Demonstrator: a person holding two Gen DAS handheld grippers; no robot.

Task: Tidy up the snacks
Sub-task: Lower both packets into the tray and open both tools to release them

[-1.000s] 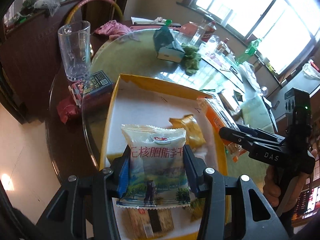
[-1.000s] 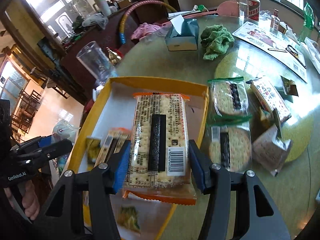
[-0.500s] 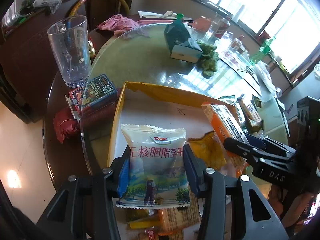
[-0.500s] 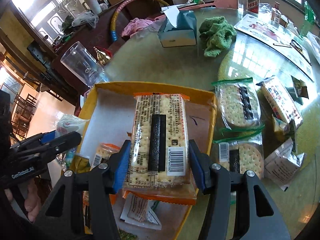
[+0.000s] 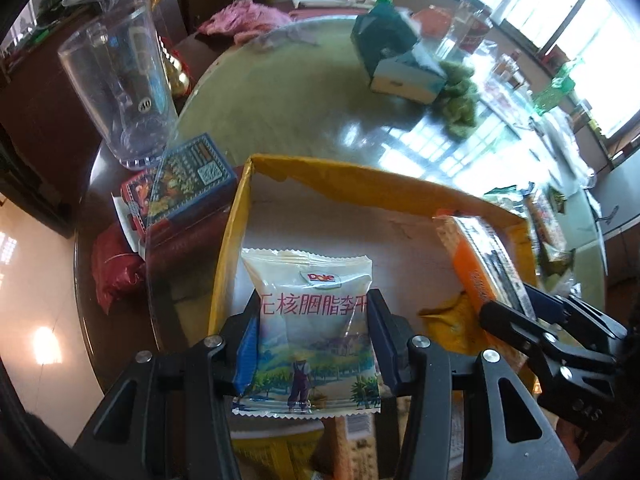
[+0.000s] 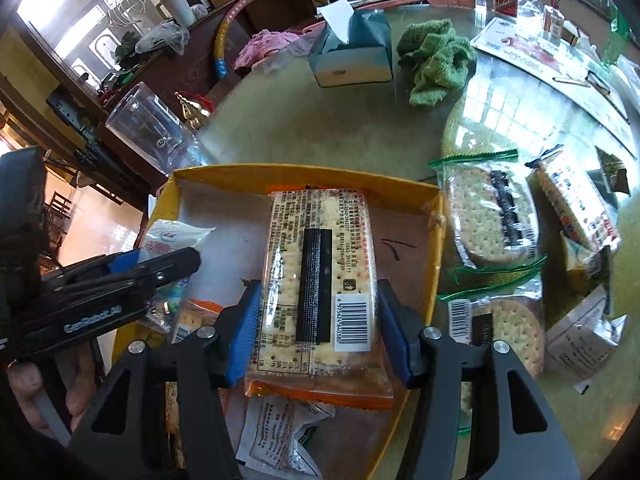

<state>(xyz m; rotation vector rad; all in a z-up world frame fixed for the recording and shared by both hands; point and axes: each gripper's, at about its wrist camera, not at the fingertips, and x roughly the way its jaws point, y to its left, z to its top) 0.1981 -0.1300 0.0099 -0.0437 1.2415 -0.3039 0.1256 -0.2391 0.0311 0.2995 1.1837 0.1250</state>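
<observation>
Glass mug [image 5: 120, 92] and card box [image 5: 188, 180] crowd the yellow tray [image 5: 226, 256] on its left, cracker packs [image 6: 492, 216] on its right; left gripper [image 5: 314, 332] clenches plum pouch [image 5: 316, 328], right gripper [image 6: 318, 320] clenches cracker pack [image 6: 320, 280], both over tray, nearer mug than a second ago.

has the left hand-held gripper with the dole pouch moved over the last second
Yes. The left hand-held gripper has drawn back toward the near end of the yellow tray, whose far wall now sits higher above the Dole pouch.

glass-topped table [image 6: 320, 128]: yellow tray [image 6: 304, 174], tissue box [image 6: 352, 56], green cloth [image 6: 436, 60], cracker packs [image 6: 492, 216].
</observation>
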